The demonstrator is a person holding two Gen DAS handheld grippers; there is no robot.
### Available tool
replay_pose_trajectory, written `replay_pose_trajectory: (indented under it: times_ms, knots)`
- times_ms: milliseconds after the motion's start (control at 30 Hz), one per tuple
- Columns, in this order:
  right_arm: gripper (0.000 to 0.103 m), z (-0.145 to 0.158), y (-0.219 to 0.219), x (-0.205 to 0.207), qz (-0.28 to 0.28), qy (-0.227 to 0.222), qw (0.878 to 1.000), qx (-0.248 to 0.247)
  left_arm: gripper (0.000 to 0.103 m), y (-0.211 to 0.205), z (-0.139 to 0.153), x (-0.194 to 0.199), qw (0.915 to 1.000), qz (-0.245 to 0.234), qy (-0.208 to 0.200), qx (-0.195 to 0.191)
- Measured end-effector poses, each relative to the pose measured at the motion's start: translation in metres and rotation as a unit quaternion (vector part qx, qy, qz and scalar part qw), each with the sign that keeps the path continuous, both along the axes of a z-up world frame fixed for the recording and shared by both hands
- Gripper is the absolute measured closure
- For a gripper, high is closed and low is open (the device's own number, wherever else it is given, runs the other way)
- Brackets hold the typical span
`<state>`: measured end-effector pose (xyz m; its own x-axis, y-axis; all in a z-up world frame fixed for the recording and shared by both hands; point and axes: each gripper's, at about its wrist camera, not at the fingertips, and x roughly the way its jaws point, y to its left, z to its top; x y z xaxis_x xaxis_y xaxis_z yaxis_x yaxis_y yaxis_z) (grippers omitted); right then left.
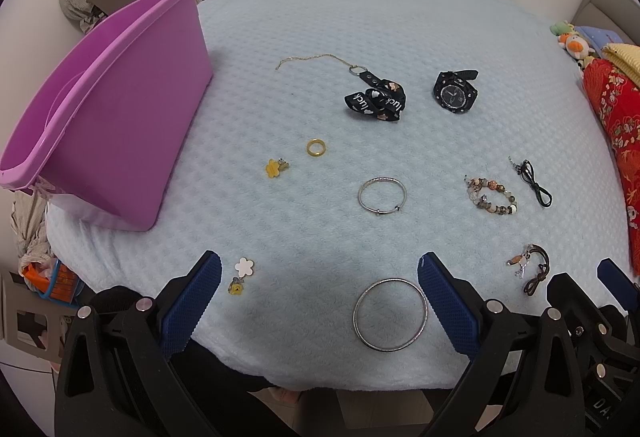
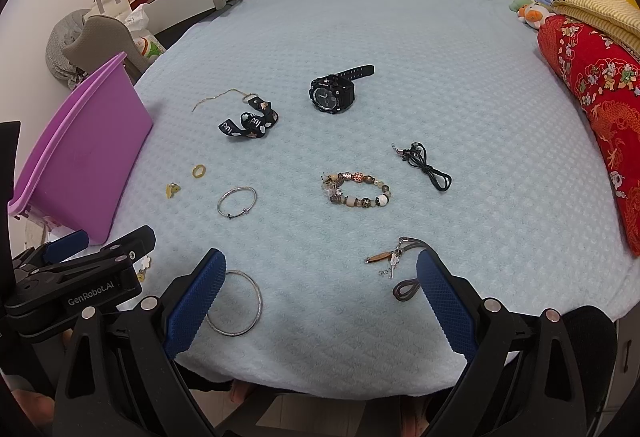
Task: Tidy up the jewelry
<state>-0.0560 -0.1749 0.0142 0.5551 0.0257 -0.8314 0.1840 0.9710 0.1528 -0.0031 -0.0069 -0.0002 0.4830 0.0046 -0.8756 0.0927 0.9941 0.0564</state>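
Left wrist view: both tongs (image 1: 319,291) (image 2: 318,291) gape empty above the large silver bangle (image 1: 390,314) on the blue blanket (image 1: 360,17).

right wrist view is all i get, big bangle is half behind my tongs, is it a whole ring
Observer: Yes. In the left wrist view the bangle is a closed, unbroken hoop lying flat on the blanket.
Operator: theres a bit of white by the left tongs, what is it
Observer: A white flower charm with a small yellow piece below it, just outside the left finger of the left tongs.
Operator: are those tongs open
Observer: Yes, wide open. The bangle lies between the fingers, nearer the right one.
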Motion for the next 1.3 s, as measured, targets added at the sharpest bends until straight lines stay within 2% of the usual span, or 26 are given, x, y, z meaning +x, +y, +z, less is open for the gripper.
replay_pose_trajectory:
  times_ms: [400,500,633,867,1033,1300]
  knots:
    - [0.011,-0.011,-0.011,-0.004,-0.008,0.012,1.0,-0.002,0.006,0.01,-0.007,0.0,0.9999,0.006,0.006,-0.007]
    - [0.011,-0.017,-0.02,-0.009,-0.014,0.017,1.0,-0.002,0.006,0.021,-0.015,-0.003,0.9996,0.012,0.012,-0.023]
    - [0.011,-0.028,-0.036,-0.015,-0.026,0.028,0.999,-0.004,0.006,0.025,-0.027,-0.009,0.9995,0.008,0.017,-0.023]
    - [0.011,-0.05,-0.055,-0.02,-0.031,0.047,0.998,-0.004,0.006,0.008,-0.052,-0.023,0.9988,-0.031,0.035,-0.014]
    - [0.011,-0.066,-0.069,-0.021,-0.028,0.061,0.998,0.002,0.006,-0.01,-0.068,-0.027,0.9965,-0.057,0.057,-0.024]
    - [0.011,-0.089,-0.089,-0.011,-0.014,0.078,0.997,0.021,0.006,-0.03,-0.087,-0.029,0.9931,-0.075,0.077,-0.047]
